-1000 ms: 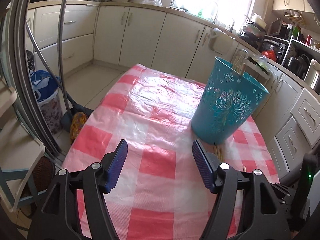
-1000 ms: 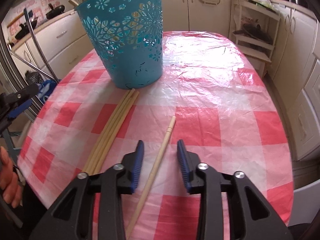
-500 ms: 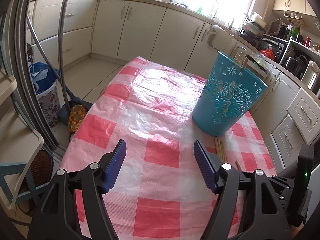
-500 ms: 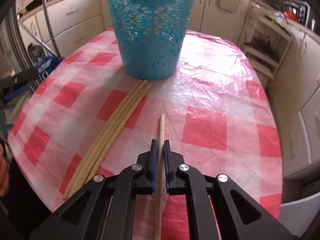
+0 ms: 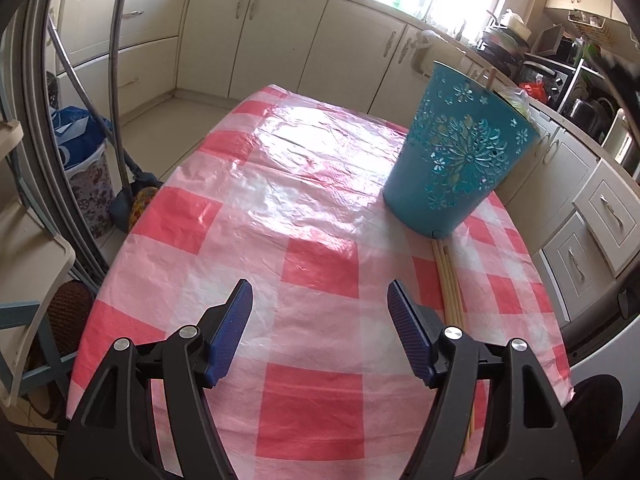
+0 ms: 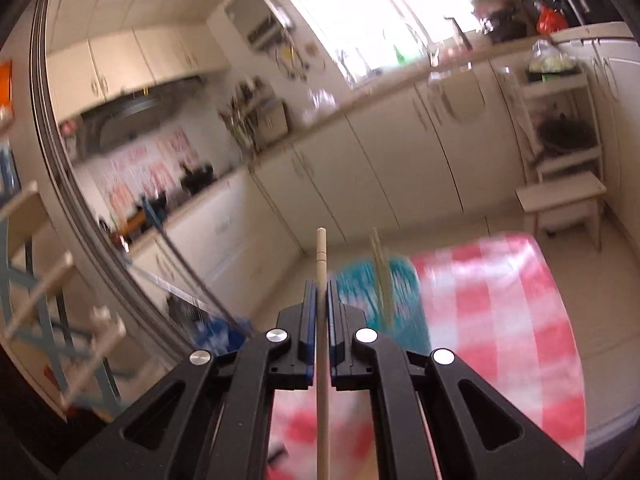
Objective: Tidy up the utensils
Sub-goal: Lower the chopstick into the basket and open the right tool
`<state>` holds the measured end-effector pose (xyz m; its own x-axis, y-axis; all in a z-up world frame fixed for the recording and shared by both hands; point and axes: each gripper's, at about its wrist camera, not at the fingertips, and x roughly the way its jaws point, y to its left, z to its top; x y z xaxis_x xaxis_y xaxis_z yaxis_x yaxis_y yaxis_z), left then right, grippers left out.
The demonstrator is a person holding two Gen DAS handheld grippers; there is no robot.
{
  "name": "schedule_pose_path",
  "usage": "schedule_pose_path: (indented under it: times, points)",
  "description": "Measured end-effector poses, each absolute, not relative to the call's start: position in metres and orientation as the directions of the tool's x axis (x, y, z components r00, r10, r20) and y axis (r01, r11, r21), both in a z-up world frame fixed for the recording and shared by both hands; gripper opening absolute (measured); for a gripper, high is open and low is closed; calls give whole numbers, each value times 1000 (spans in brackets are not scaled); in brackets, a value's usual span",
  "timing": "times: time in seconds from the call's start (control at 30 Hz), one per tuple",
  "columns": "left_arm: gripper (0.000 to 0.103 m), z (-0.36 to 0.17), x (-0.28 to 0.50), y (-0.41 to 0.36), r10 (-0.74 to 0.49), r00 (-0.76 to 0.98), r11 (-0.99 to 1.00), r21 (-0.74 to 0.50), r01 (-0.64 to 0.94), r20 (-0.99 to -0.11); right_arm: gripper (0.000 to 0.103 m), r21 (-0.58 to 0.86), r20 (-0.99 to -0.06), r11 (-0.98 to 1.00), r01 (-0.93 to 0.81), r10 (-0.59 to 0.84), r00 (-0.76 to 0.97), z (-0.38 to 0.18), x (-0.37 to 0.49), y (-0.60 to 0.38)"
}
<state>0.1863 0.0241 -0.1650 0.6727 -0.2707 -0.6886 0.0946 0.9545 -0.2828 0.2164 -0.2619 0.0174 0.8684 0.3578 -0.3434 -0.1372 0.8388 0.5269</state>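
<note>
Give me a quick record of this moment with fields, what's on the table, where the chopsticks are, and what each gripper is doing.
surface: table under a red-and-white checked plastic cloth
container: teal plastic bucket with cut-out flower pattern, upright, far right of the table
in container: wooden sticks poking above the rim
loose utensils: bundle of wooden chopsticks lying flat, tips at the bucket's base
left gripper: open, nothing between its jaws, above the cloth
right gripper: shut on a single pale wooden chopstick, lifted off the table
</note>
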Motion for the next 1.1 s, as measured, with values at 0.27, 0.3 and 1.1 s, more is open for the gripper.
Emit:
schedule_pose_path:
  times: [0.27,0.3,1.1]
  points:
    - [66,-160,177,25,-290,676,948,-299,108,-678,6,501,-257,863,-63,218,941,32,286,-252]
    - [66,-159,177,26,-293,675,947,-302,108,-677,6,492,-264,869,-43,196,944,27,294,-251]
    - [67,-154,172,30,-300,672,941,-325,92,-677,25,342,-417,938,-51,200,887,-30,226,-240]
